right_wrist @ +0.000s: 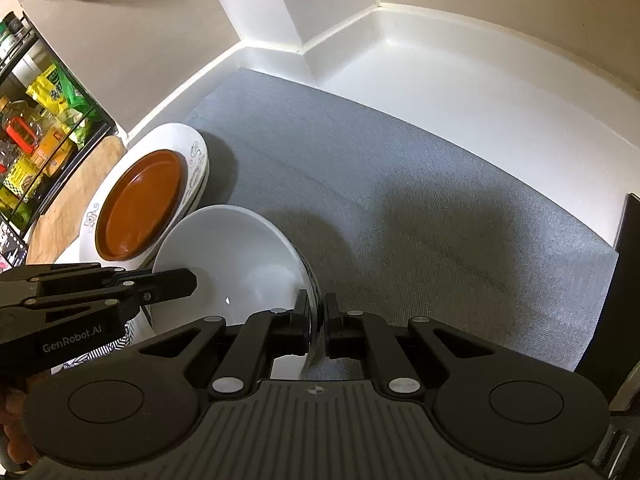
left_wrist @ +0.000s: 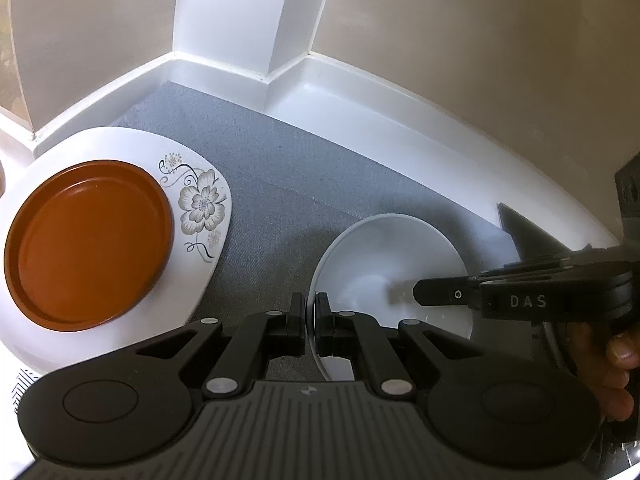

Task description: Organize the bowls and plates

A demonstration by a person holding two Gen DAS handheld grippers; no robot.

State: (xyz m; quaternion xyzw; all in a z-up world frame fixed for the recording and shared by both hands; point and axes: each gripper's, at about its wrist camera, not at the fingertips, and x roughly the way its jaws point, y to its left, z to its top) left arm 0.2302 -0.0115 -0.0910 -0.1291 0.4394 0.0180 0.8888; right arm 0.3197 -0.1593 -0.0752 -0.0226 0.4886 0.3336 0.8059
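A white bowl (left_wrist: pixel 392 256) with a dark pattern on its outside (right_wrist: pixel 240 252) is over the grey mat (right_wrist: pixel 420 200), held by both grippers. My left gripper (left_wrist: pixel 311 320) is shut on its left rim and reaches in from the left in the right wrist view (right_wrist: pixel 192 280). On the opposite rim my right gripper (right_wrist: pixel 317 320) is shut, and it enters from the right in the left wrist view (left_wrist: pixel 412 292). Left of the bowl an orange plate (left_wrist: pixel 88 244) (right_wrist: pixel 140 208) lies on a white flowered plate (left_wrist: pixel 200 204) (right_wrist: pixel 196 148).
White skirting and beige walls with a white corner post (left_wrist: pixel 240 20) close the back of the mat (left_wrist: pixel 280 176). At far left are a rack of packets (right_wrist: pixel 40 120) and a wooden board (right_wrist: pixel 76 200). A dark object (right_wrist: pixel 628 248) stands at the right edge.
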